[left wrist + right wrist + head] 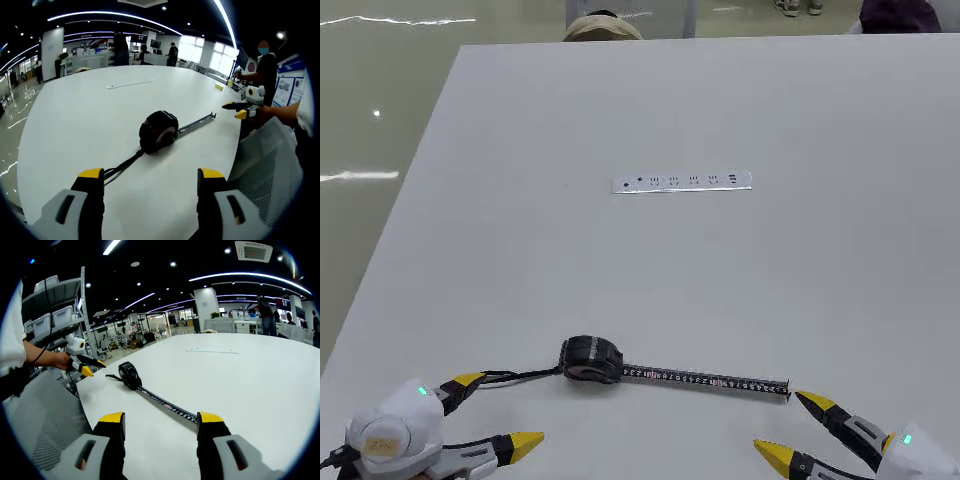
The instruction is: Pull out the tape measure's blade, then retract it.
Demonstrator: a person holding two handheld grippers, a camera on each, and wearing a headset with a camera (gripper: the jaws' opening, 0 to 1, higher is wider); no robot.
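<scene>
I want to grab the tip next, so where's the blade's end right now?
In the head view the blade's end lies on the table, lower right, just ahead of the open right tongs.

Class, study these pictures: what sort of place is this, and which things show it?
Probably an open-plan office or lab workspace: a long white table with a power strip on it, ceiling strip lights, and shelves of storage bins nearby.

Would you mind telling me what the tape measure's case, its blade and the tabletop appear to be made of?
Case: black with a soft sheen, probably plastic, perhaps rubber-coated.
Blade: thin dark strip with printed marks, lying straight and flat; likely coated steel, though that is not certain.
Tabletop: white, smooth, evenly lit with a faint gloss; perhaps laminate.
</scene>
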